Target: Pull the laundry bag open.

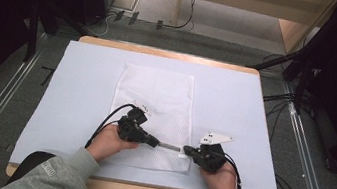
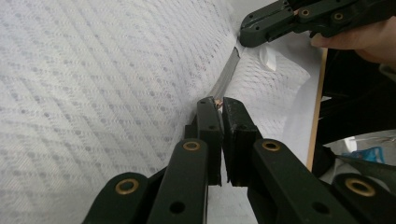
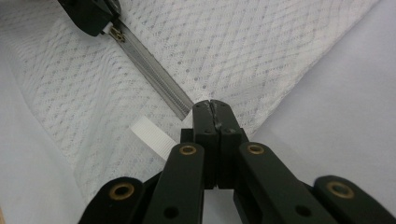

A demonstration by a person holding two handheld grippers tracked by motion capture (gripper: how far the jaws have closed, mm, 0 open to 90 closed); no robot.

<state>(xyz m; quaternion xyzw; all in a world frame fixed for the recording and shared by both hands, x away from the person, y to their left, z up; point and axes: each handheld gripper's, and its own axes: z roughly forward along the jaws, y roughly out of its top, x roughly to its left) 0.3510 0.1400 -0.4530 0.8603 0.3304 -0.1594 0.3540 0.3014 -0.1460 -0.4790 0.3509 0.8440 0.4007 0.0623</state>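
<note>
Presently: mesh bag, zip gripped at both ends

Item one, a white rectangular mesh laundry bag point(image 1: 154, 107), lies flat on the pale blue table cover point(image 1: 235, 109), its long side running away from the person. All places below are given relative to this bag.

Item two, a grey metal zip point(image 1: 171, 147), runs across the bag's near end, close to the near edge. A short white ribbed fabric tab point(image 3: 150, 135) lies just beside the zip's right end.

Item three, the left gripper point(image 1: 153, 142), black and hand-held, sits over the bag's near left part. Its jaws are closed tight on the small brass-coloured zip pull point(image 2: 217, 104), seen pinched at their tips in the left gripper view.

Item four, the right gripper point(image 1: 187, 151), black with a grey three-cornered plate on top, sits at the bag's near right corner. Its jaws are pressed together, pinching the mesh fabric at the zip's right end.

Both grippers point towards each other along the zip, a stretch of it bare between them.
</note>
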